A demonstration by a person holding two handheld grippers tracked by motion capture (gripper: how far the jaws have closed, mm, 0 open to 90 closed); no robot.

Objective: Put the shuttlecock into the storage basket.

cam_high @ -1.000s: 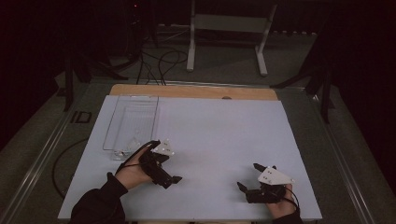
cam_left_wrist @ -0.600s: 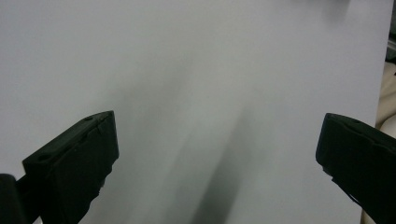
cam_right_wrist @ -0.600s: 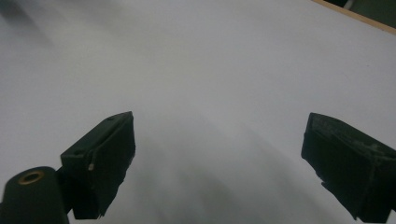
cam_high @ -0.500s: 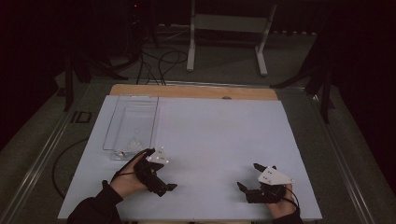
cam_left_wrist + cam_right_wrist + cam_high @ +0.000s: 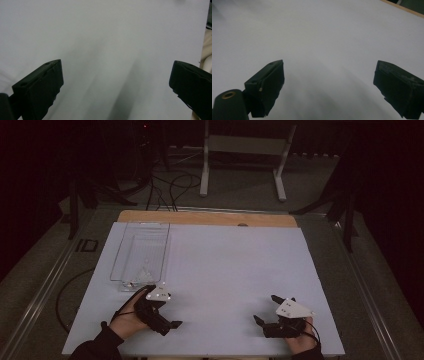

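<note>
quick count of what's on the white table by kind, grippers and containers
grippers: 2, the left gripper and the right gripper, both open and holding nothing
clear plastic containers: 1, the clear tray at the table's left side, with something small inside at its near end, too small to identify
total: 3

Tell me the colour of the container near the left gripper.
The container is clear, see-through plastic; the high view shows it best.

White table top, clear plastic bin, black claws, tan wooden edge
</note>
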